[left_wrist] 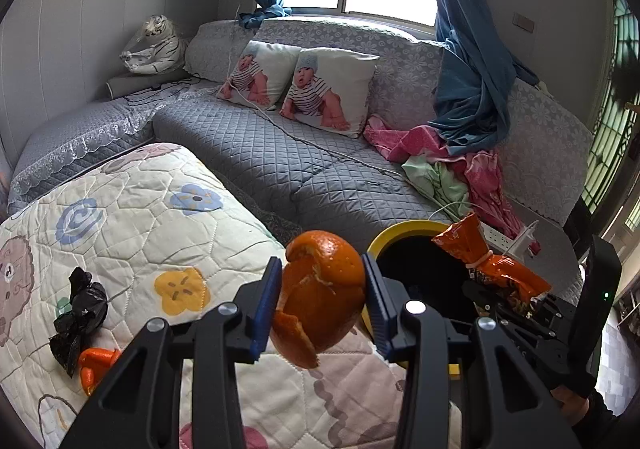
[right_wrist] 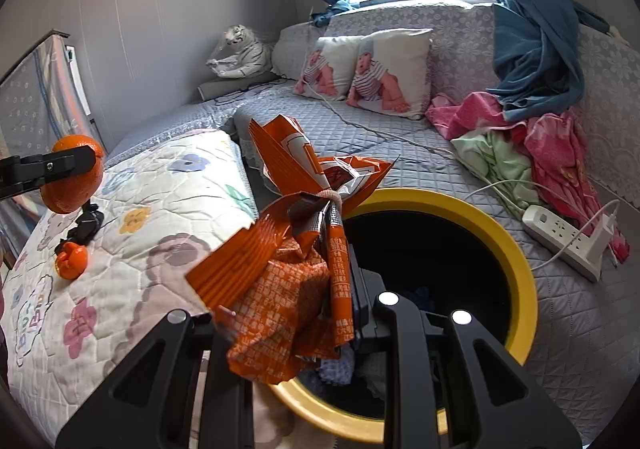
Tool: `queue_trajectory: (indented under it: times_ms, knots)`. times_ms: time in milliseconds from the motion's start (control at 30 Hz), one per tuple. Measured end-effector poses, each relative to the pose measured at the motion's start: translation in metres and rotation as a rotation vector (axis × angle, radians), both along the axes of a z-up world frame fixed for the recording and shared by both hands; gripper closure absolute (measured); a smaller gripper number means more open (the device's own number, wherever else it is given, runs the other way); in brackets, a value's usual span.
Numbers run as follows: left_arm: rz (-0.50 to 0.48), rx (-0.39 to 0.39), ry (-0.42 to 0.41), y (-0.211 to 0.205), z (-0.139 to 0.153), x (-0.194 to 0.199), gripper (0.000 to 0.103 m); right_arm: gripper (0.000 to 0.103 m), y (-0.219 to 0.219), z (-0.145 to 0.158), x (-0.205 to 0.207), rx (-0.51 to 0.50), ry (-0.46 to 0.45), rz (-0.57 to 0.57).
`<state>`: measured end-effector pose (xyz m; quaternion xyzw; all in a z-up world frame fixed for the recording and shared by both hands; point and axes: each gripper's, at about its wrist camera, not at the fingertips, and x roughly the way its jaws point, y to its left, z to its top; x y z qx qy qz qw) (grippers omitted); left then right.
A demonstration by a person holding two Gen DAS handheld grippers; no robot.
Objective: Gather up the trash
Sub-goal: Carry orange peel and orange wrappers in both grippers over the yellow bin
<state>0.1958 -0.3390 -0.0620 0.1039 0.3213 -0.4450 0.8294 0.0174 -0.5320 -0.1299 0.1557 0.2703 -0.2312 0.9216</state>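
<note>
My left gripper (left_wrist: 322,289) is shut on a large piece of orange peel (left_wrist: 320,289), held above the edge of the flowered quilt (left_wrist: 132,217), just left of the yellow-rimmed trash bin (left_wrist: 400,235). The same peel (right_wrist: 74,173) shows at the far left of the right wrist view. My right gripper (right_wrist: 288,313) is shut on a crumpled orange snack bag (right_wrist: 288,249) tied with a rubber band, held over the near rim of the bin (right_wrist: 516,249). In the left wrist view that bag (left_wrist: 488,265) hangs over the bin's dark opening. A crumpled black plastic bag (left_wrist: 78,313) and a small piece of orange peel (left_wrist: 94,365) lie on the quilt.
The bin stands on a grey quilted sofa (left_wrist: 280,153). Two printed cushions (left_wrist: 304,89), pink and green cloths (left_wrist: 448,165) and a blue curtain (left_wrist: 472,89) lie behind it. A white power strip (right_wrist: 564,241) with cables sits right of the bin. A toy tiger (left_wrist: 154,45) rests in the far corner.
</note>
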Motion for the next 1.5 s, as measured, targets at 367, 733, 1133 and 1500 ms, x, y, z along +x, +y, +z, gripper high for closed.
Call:
queue_trajectory:
  times_ms: [367,733,1133,1500]
  knots:
    - [-0.073,0.015,-0.014,-0.049,-0.009,-0.016,0.065,0.082,-0.027,-0.014,-0.008,0.013,0.026,-0.064]
    - [-0.114,0.021,-0.008,-0.076,-0.016,-0.028,0.065,0.082,-0.040,-0.021,-0.015,0.028,0.040,-0.104]
    - [-0.131,0.031,0.012,-0.093,-0.023,-0.034,0.065,0.082,-0.048,-0.026,-0.019,0.040,0.052,-0.121]
    - [-0.132,0.031,0.034,-0.108,-0.029,-0.035,0.065,0.081,-0.052,-0.030,-0.019,0.058,0.071,-0.141]
